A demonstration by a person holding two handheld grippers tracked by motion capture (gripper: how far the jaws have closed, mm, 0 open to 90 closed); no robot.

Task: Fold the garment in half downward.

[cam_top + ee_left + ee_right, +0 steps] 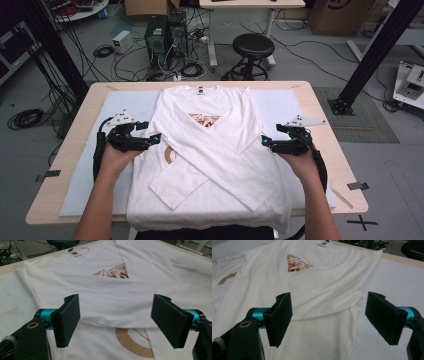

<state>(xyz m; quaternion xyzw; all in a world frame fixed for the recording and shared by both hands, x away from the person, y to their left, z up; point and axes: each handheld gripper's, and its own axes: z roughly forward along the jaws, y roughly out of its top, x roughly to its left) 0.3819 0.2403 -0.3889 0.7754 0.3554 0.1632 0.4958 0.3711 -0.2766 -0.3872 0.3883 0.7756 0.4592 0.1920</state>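
High view: white long-sleeved cotton T-shirt lies flat on pale blue mat, sleeves crossed over chest, hem hanging off the near table edge. Left gripper and right gripper flank its sides. Left gripper view: jaws wide apart over a sleeve fold; a shallow bite risks taking one layer and undoing the cross. Right gripper view: jaws apart at the side edge; bare mat beyond gives room.

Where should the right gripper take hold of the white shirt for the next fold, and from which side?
Probably the side hem of the white shirt, approached from the table's right. The right gripper hovers open over that edge, where the cloth lies flat on the mat with a free border that one jaw could slide beneath.
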